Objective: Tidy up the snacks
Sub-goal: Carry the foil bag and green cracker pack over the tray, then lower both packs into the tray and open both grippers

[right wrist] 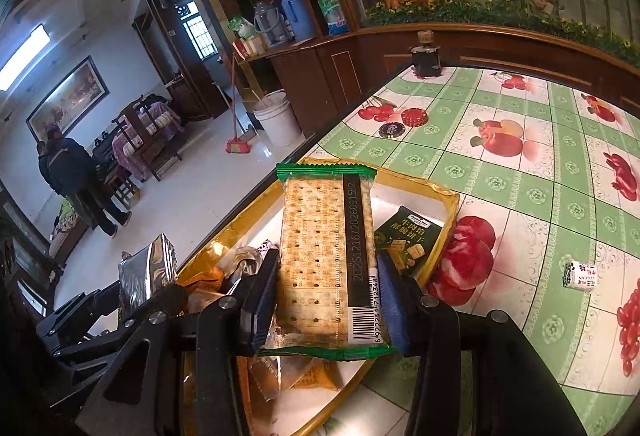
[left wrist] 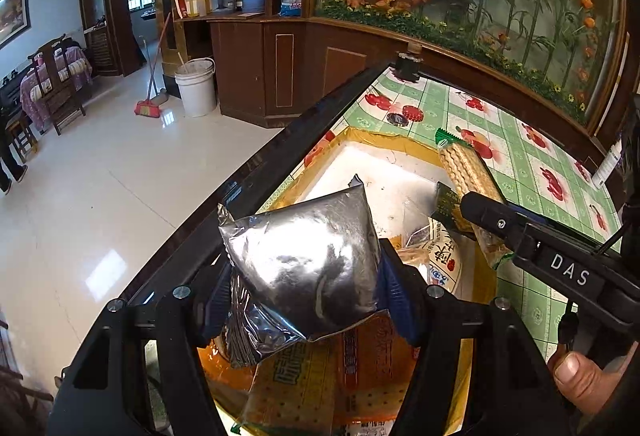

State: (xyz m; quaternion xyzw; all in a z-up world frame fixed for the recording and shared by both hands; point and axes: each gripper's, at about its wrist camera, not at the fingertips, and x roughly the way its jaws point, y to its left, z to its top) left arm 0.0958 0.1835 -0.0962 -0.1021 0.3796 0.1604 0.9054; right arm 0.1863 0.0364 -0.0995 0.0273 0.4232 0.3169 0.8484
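- Your left tool (left wrist: 306, 276) is clamped on a crinkled silver foil snack pouch (left wrist: 308, 260), its blue pads (left wrist: 394, 286) pressing the pouch's two sides at about half spread.
- That tool points forward and down, and the pouch hangs above a gold-rimmed rectangular tray with a white floor (left wrist: 384, 166), near the tray's near end.
- Pouch's long axis runs roughly away from the camera, with one sealed corner tipped up toward the far end of the tray.
- Your right tool (right wrist: 328, 296) grips a clear-wrapped rectangular cracker pack with green sealed ends (right wrist: 320, 252), pads on its two long edges, jaws fairly narrow.
- This tool also slopes down and forward; your thumb (left wrist: 576, 376) shows at the lower right of the left wrist view, beside the black handle.
- Cracker pack's long axis lies straight along the tool's fingers, one green end pointing away, barcode end nearest the camera; it is over the tray.
- Inside the tray lie a dark green biscuit packet (right wrist: 408, 240) and orange wrapped snacks (right wrist: 316, 376).
- Tray rests on the table (right wrist: 520, 172), which is covered by a green-checked fruit-print cloth, close to its left edge.
- On the cloth to the right, well apart from the tray, a small white wrapped candy (right wrist: 578, 276) lies alone.
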